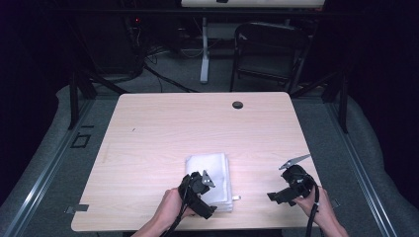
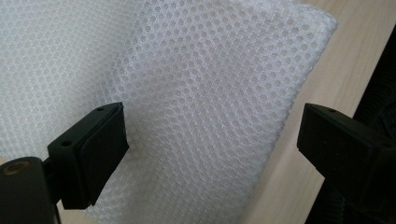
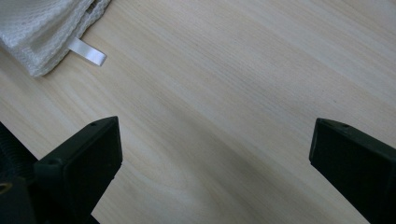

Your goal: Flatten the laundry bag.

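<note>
- The folded white mesh cloth (image 1: 210,178) lies flat near the front edge of the pale wooden bench (image 1: 163,128), squared into a stack, which suggests the folding is largely done.
- The left tool (image 2: 212,140) hovers over the cloth with jaws spread, gripping nothing; it seems poised to press or pinch an edge.
- The right tool (image 3: 212,158), also spread and empty, sits over bare wood to the cloth's right.
- The weave is honeycombed, soft and layered; a small white ribbon tag (image 3: 88,51) pokes from one corner.
</note>
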Demonstrator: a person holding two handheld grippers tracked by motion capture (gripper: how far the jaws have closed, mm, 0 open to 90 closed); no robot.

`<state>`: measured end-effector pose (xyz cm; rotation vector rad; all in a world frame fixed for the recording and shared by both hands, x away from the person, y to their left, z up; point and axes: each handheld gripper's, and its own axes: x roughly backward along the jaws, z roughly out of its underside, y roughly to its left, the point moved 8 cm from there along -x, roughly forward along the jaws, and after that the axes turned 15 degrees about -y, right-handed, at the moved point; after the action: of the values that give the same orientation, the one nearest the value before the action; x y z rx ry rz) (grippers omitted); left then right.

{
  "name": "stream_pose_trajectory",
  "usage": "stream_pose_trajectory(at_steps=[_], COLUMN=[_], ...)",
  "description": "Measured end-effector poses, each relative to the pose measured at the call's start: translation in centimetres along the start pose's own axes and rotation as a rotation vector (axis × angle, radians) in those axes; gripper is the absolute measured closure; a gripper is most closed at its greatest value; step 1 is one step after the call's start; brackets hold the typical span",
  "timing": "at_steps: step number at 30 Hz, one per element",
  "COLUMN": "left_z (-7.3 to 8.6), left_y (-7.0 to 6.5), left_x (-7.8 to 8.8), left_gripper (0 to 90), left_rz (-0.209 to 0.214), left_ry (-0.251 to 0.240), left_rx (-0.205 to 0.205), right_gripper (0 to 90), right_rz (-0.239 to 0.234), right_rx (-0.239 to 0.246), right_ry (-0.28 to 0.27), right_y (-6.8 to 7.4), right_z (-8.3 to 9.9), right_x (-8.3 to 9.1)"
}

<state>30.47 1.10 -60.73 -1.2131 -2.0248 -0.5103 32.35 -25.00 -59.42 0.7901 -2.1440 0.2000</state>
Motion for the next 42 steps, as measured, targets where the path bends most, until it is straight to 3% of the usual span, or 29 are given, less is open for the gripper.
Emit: stream_pose_trajectory(at_steps=[4, 10, 15, 18, 20, 25, 26, 29, 30, 31, 42], left_z=[0.1, 0.4, 0.3, 0.2, 0.2, 0.2, 0.2, 0.2, 0.2, 0.2, 0.0], left_y=[-0.2, -0.2, -0.1, -0.2, -0.2, 0.1, 0.2, 0.1, 0.1, 0.1, 0.1], left_x=[-0.8, -1.9, -1.9, -1.8, -1.7, -1.4, -1.4, -1.4, -1.4, -1.4, -1.0], left_gripper=[9.9, 19.6, 24.9, 35.0, 36.7, 45.6, 48.4, 54.3, 54.5, 55.5, 76.6], left_rz=[-0.014, -0.046, -0.06, -0.036, -0.032, -0.009, -0.007, 0.0, -0.007, 0.005, 0.033], left_ry=[0.03, 0.069, 0.054, 0.032, 0.033, 0.025, 0.022, 0.021, 0.019, 0.016, -0.006], left_rx=[-0.022, -0.052, -0.064, -0.054, -0.058, -0.042, -0.038, -0.047, -0.052, -0.052, -0.052], right_gripper=[2.2, 2.2, 2.8, 3.4, 3.5, 4.0, 4.2, 5.4, 6.1, 6.4, 15.2], right_rz=[-0.01, -0.012, -0.008, -0.032, -0.019, -0.037, -0.026, -0.04, -0.043, -0.041, -0.059], right_rx=[-0.007, -0.012, 0.0, -0.004, -0.005, -0.007, 0.012, 0.005, -0.013, 0.007, 0.038], right_ry=[0.0, -0.005, 0.006, 0.004, 0.0, 0.01, 0.025, 0.021, -0.006, 0.015, 0.019], right_y=[0.1, 0.3, 0.2, 0.5, 0.5, 0.8, 0.6, 0.9, 1.2, 1.1, 2.1], right_z=[0.0, 0.0, 0.1, 0.1, 0.1, 0.2, 0.3, 0.2, 0.1, 0.2, -0.1], right_x=[0.0, -0.1, -0.1, -0.2, -0.2, -0.3, -0.3, -0.4, -0.6, -0.4, -0.6])
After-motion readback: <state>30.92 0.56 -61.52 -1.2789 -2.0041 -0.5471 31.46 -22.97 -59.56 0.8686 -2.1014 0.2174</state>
